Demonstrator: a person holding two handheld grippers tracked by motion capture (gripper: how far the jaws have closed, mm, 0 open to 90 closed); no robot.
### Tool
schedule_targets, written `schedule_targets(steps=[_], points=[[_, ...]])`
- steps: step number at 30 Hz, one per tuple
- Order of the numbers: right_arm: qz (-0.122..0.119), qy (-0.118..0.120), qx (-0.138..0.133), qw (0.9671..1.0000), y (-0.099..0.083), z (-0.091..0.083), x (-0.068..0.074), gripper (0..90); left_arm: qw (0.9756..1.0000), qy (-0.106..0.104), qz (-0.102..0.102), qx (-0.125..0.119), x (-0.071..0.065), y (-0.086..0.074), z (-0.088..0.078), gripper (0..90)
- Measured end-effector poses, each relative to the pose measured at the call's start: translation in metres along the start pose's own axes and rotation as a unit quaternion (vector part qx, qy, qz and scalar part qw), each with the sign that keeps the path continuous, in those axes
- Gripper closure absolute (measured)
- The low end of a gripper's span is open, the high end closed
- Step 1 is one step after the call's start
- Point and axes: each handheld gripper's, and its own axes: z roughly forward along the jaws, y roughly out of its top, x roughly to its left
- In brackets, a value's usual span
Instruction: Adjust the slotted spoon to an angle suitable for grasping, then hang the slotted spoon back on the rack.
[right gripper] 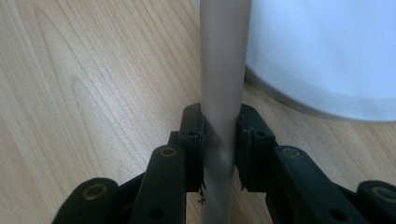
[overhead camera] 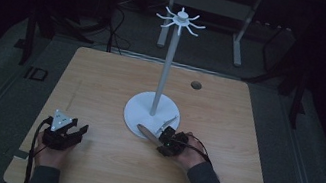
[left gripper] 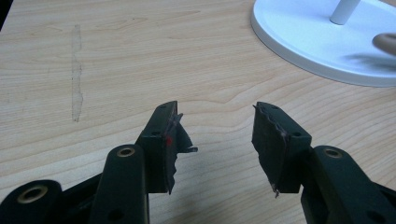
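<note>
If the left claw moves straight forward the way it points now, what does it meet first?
Probably the white stand's round base. The open left claw points over bare table first, and the base lies ahead and to the right, so it might pass just beside it.

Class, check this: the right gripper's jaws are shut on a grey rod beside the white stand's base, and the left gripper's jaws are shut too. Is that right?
Not quite. The left gripper is open, its jaws apart over bare table, as the left gripper view shows. The right gripper is indeed shut on the grey rod beside the white stand's base.

In the right gripper view, the flat grey handle-like strip [right gripper: 222, 70] is running out past the top edge, blurred, its kind unclear. In the left gripper view, the round white stand base [left gripper: 322, 42] is getting cropped by the top and right edges.
</note>
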Motion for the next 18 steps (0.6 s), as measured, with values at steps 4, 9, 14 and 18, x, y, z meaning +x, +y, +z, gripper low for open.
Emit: schedule_targets(steps=[4, 9, 14, 18], points=[[0.006, -0.003, -0.009, 0.9999, -0.001, -0.005, -0.001, 74.2, 1.0000, -0.001, 0.001, 0.000, 0.000, 0.000, 0.000, 51.4], [0.016, -0.011, -0.029, 0.9994, -0.004, -0.011, -0.004, 74.2, 1.0000, 0.000, 0.000, 0.000, 0.000, 0.000, 0.000, 51.4], [0.023, -0.015, -0.044, 0.9986, -0.006, -0.018, -0.007, 74.2, 1.0000, 0.000, 0.001, -0.001, -0.001, 0.000, 0.000, 51.3], [0.038, -0.018, -0.064, 0.9971, -0.009, -0.027, -0.011, 74.1, 1.0000, 0.001, 0.002, 0.000, -0.001, 0.000, 0.000, 51.3]])
